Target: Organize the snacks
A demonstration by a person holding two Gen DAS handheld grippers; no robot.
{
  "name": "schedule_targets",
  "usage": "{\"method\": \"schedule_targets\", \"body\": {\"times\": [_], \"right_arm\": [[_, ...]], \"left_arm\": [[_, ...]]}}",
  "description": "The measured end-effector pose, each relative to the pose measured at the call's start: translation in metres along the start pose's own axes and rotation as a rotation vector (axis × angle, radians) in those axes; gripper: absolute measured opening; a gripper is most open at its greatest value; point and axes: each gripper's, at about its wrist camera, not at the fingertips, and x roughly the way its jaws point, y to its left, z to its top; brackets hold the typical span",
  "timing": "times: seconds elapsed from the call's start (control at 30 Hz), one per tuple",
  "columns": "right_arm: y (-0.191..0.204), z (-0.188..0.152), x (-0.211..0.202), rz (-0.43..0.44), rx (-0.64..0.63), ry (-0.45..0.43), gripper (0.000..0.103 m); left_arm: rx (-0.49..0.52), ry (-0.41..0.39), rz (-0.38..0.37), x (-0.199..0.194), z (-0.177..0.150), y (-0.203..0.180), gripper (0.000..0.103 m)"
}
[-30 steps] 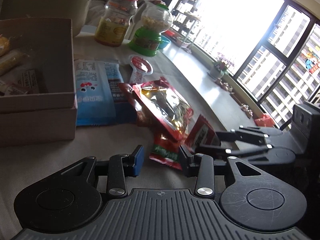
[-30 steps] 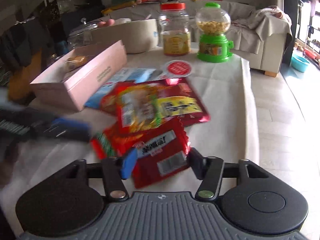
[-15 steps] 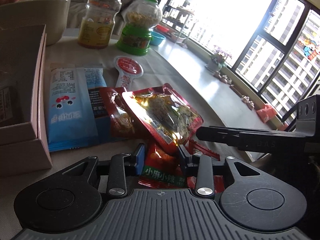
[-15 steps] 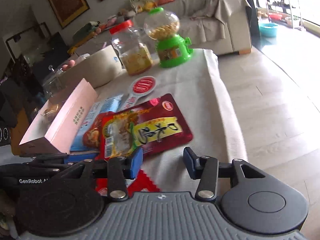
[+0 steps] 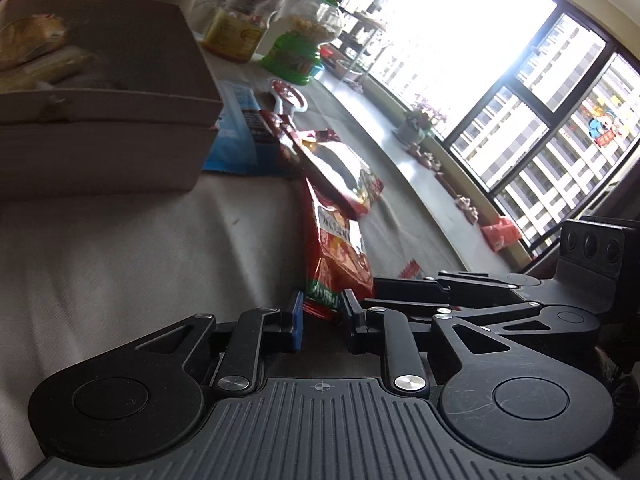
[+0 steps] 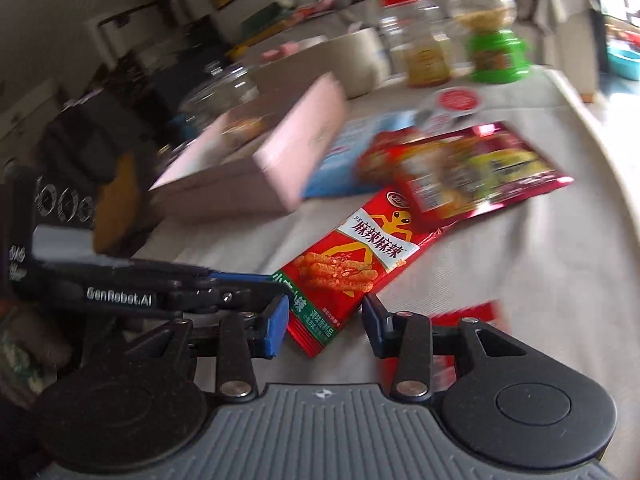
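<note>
Compared with a second earlier, both views had swung: the pink box now filled the left of the left wrist view, and the red snack packet had come out from under the pile, its near end now between the left gripper fingers. The left jaws were closing, narrowed around the packet's green-edged end; whether the pads pressed it I could not tell. The packet was long, red, with an orange cartoon figure and fried sticks printed on it, lying flat on the white tablecloth, its far end tucked under the bigger red bag. The right gripper pointed down at the packet's near end, jaws partly open, not touching it. A small red packet sat behind its right finger.
</note>
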Motion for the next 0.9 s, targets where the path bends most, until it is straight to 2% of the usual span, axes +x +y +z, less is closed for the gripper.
{"method": "schedule_targets", "body": {"times": [0.13, 0.23, 0.27, 0.37, 0.47, 0.53, 0.63, 0.67, 0.73, 0.77, 0.83, 0.9], "right_arm": [[0.028, -0.017, -0.001, 0.062, -0.071, 0.031, 0.041], [0.042, -0.026, -0.008, 0.055, -0.122, 0.027, 0.041], [0.045, -0.027, -0.012, 0.025, -0.136, 0.008, 0.044], [0.05, -0.032, -0.026, -0.135, -0.175, -0.076, 0.066], [0.052, -0.036, -0.032, -0.325, -0.217, -0.13, 0.07], [0.042, -0.037, -0.036, -0.411, -0.191, -0.146, 0.07], [0.019, -0.038, -0.038, -0.486, -0.117, -0.159, 0.07], [0.011, -0.039, -0.039, -0.498, -0.091, -0.157, 0.071], [-0.002, -0.044, -0.04, -0.49, -0.037, -0.167, 0.077], [-0.005, -0.046, -0.042, -0.481, -0.022, -0.185, 0.077], [-0.01, -0.048, -0.043, -0.473, -0.013, -0.202, 0.077], [-0.014, -0.05, -0.044, -0.463, 0.0, -0.22, 0.077]], "left_arm": [[0.033, 0.009, 0.028, -0.028, -0.017, -0.003, 0.022], [0.031, -0.043, 0.078, -0.043, -0.017, -0.007, 0.022], [0.045, -0.07, 0.106, -0.046, -0.014, -0.011, 0.022], [0.086, -0.111, 0.142, -0.044, -0.004, -0.023, 0.022], [0.139, -0.09, 0.187, -0.028, 0.0, -0.039, 0.022], [0.193, -0.072, 0.242, -0.015, -0.002, -0.053, 0.023], [0.281, -0.04, 0.263, -0.001, -0.009, -0.075, 0.024], [0.32, -0.019, 0.28, 0.005, -0.012, -0.081, 0.027], [0.409, 0.036, 0.338, 0.017, -0.021, -0.092, 0.028], [0.456, 0.029, 0.359, 0.02, -0.025, -0.098, 0.029], [0.494, 0.05, 0.364, 0.024, -0.028, -0.105, 0.038], [0.483, 0.069, 0.317, 0.026, -0.028, -0.107, 0.064]]}}
